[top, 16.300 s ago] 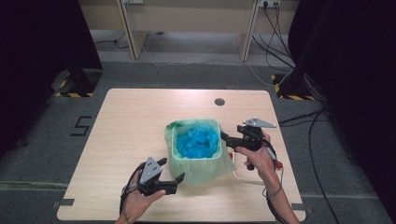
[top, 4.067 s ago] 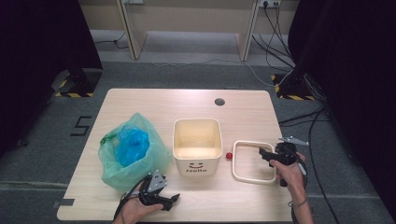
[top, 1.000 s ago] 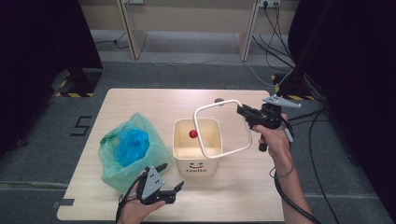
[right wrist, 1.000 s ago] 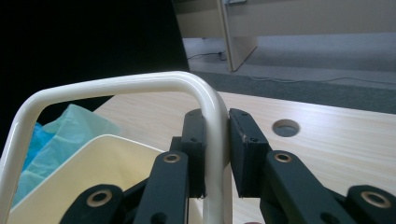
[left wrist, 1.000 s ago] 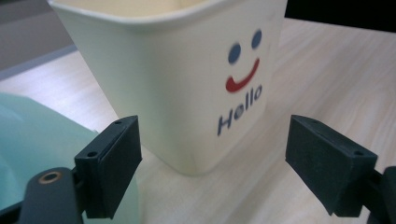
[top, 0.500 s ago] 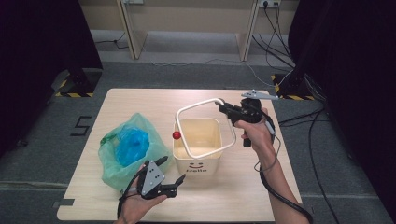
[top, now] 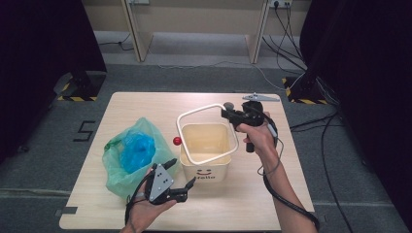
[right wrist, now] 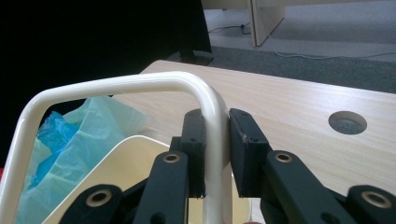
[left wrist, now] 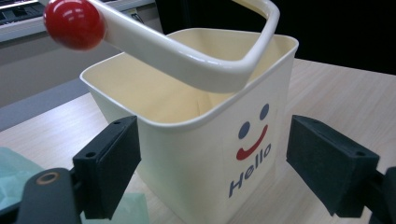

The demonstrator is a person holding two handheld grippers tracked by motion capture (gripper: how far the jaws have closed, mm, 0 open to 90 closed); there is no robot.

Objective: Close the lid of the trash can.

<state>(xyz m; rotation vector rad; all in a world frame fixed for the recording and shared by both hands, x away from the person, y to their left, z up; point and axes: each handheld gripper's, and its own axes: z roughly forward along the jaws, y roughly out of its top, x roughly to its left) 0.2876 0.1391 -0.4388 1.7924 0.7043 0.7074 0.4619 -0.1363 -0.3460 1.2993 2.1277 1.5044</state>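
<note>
A cream bin (top: 206,171) with a "Hello" smiley stands mid-table. Above it, tilted, hangs a cream rectangular ring (top: 201,109) with a red knob (top: 177,141) at its left end. My right gripper (top: 228,112) is shut on the ring's far right corner; in the right gripper view its pads clamp the ring (right wrist: 116,84) at the bend, gripper (right wrist: 217,140). My left gripper (top: 180,173) is open at the bin's front left corner. In the left gripper view its jaws stand either side of the bin (left wrist: 210,154) without touching, gripper (left wrist: 212,172), under the ring (left wrist: 187,60) and knob (left wrist: 74,22).
A green plastic bag (top: 131,155) holding something blue lies left of the bin, close to my left hand. A round cable hole (right wrist: 348,122) sits in the table's far side. Bare tabletop (top: 272,204) lies to the right of and in front of the bin.
My right gripper has carried the ring leftward over the bin; the red knob went from above the bin's inside to just past its left rim. My left gripper stayed put.
</note>
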